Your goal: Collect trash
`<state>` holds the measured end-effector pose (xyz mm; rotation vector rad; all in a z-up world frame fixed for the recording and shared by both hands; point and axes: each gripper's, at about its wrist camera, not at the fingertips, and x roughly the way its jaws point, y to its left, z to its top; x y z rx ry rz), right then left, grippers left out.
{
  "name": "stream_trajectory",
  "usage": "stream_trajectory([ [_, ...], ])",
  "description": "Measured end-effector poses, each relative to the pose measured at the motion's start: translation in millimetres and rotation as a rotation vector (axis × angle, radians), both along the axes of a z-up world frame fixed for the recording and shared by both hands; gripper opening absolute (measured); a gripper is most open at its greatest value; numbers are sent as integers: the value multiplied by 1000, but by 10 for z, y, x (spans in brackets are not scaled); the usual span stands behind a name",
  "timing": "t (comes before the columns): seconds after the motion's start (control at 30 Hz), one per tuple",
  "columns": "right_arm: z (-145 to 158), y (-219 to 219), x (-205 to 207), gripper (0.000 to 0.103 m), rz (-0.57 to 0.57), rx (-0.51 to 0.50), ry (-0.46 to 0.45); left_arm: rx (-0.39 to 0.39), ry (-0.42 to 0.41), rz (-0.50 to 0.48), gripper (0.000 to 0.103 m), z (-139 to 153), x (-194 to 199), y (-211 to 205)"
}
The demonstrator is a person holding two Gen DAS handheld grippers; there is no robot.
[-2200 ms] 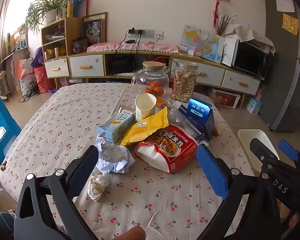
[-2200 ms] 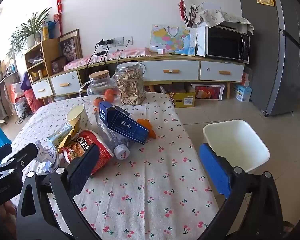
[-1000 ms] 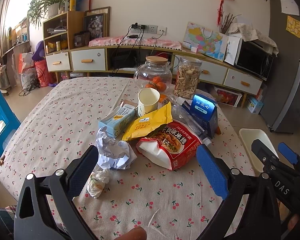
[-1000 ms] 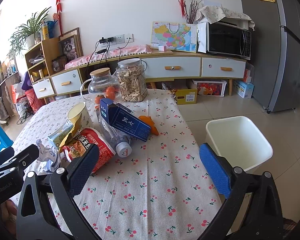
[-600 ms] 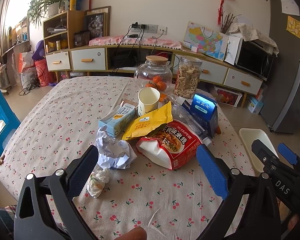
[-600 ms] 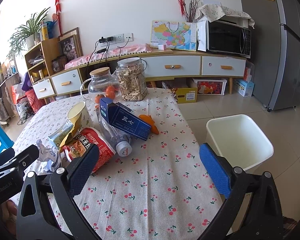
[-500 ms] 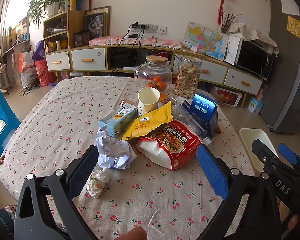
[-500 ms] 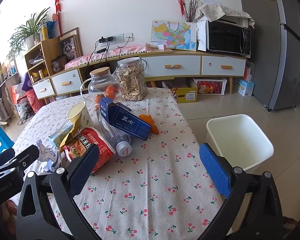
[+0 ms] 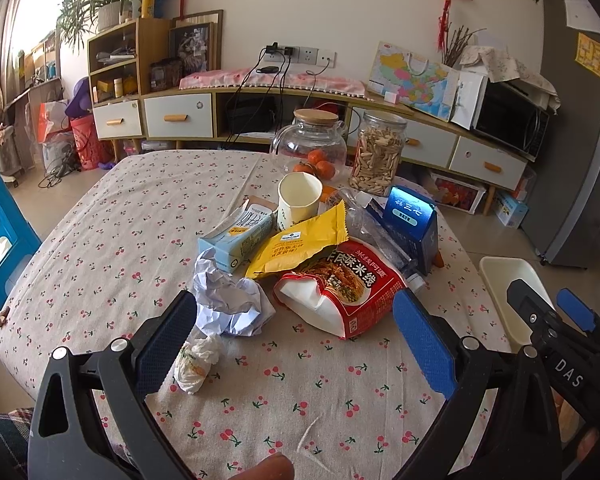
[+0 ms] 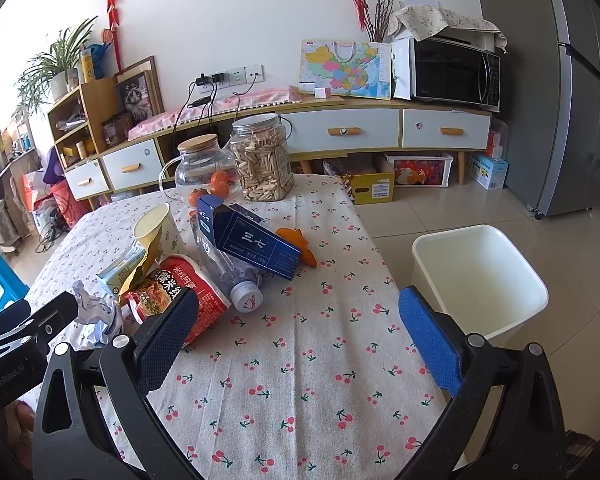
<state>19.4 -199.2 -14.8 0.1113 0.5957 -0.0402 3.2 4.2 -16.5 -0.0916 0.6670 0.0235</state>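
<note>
Both the left gripper and right gripper hover spread, empty. Crinkled glossy red noodle bag tops the litter; right view alone shows the smooth white plastic bin beyond it.

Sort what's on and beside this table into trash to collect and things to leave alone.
Trash job: crumpled paper, small wrapper wad, milk carton, yellow packet, red noodle bag, paper cup, plastic bottle, blue carton, white bin.

Leave: glass jug, seed jar, oranges.
</note>
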Motion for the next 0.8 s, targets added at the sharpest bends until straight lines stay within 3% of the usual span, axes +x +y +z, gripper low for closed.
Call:
stream_trajectory([
  [0.8,1,-16,-7,96,2,6,4,-6,10,6,96,46,31,57],
])
